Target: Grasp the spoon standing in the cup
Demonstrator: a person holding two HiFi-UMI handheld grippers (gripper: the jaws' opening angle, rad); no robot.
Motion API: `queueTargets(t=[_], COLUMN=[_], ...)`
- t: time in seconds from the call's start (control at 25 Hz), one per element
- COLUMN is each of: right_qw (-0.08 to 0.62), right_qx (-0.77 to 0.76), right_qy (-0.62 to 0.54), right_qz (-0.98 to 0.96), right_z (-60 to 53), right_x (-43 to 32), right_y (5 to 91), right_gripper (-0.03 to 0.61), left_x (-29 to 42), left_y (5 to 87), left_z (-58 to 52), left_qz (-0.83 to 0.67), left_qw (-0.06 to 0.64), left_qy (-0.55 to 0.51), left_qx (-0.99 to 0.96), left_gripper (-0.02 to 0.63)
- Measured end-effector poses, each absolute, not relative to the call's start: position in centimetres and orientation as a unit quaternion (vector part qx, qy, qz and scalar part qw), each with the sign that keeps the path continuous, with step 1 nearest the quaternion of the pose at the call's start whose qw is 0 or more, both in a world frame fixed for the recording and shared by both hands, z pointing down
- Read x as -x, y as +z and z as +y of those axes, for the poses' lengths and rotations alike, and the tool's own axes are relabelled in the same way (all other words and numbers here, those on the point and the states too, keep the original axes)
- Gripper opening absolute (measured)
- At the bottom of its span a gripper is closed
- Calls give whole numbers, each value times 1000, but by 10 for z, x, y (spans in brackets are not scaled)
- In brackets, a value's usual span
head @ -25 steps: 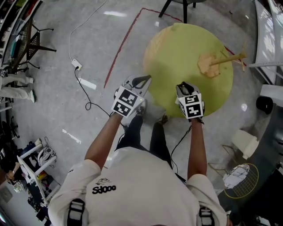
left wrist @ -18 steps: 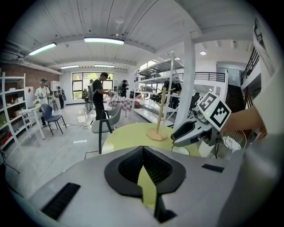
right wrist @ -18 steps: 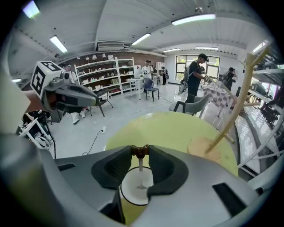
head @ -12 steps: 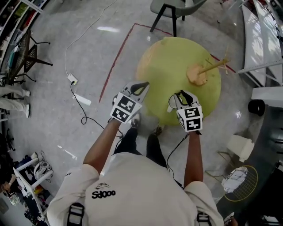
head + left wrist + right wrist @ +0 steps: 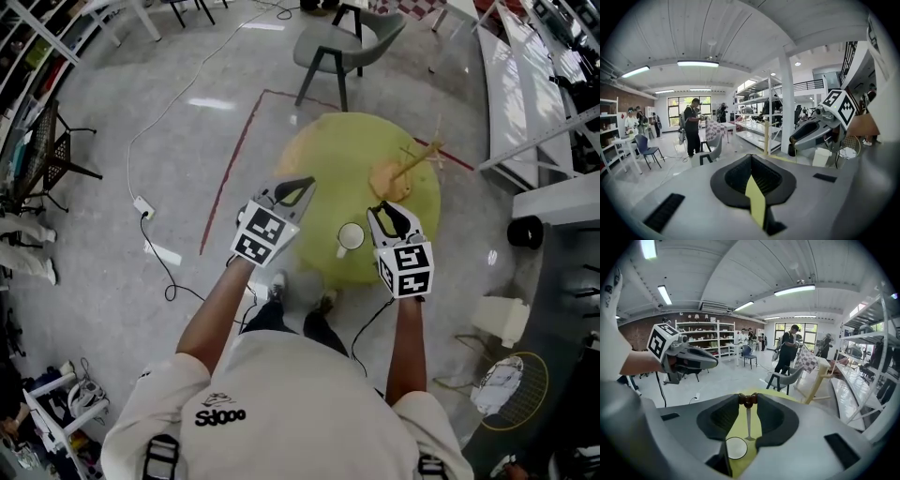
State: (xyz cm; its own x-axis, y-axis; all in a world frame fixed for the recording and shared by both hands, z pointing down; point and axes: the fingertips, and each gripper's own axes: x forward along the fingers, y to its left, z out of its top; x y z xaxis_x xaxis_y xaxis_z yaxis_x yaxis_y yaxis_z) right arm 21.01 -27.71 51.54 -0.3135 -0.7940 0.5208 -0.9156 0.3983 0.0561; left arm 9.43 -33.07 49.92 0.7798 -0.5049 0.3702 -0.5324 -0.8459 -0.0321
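Spoon (image 5: 748, 423) looks already grasped. Left gripper (image 5: 307, 185) hangs idle, fingers together on nothing. The spoon stands in the white cup (image 5: 350, 236) on the green worktop (image 5: 328, 159). Right gripper (image 5: 748, 400) fingers pinch its brown handle tip (only lifting remains, I judge).

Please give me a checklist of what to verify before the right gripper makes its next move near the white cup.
1. Grip of the right gripper: fingers closed on the brown end of the spoon. Ok.
2. The spoon inside the cup: it hangs beside the rim. Not ok.
3. The spoon's lower tip touching the table: cannot tell.
4. The cup upright, mouth open. Ok.
5. State of the left gripper: fingers together, nothing between. Ok.
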Motion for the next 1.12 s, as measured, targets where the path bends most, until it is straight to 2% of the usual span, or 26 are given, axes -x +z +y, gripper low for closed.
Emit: queueTargets(t=[0.6, 1.12], right_qw=[170, 120], right_qx=[-608, -624], right_qy=[22, -35], right_qz=[-775, -771], right_z=[-270, -255], right_x=[-242, -252], right_y=[368, 301], right_gripper=[138, 138], left_x=[-136, -150], left_y=[388, 330], left_z=[-337, -328], left_qz=[-234, -221], left_qw=[-45, -89], left_qy=[107, 69], left_qx=[-965, -969], left_gripper=[26, 26])
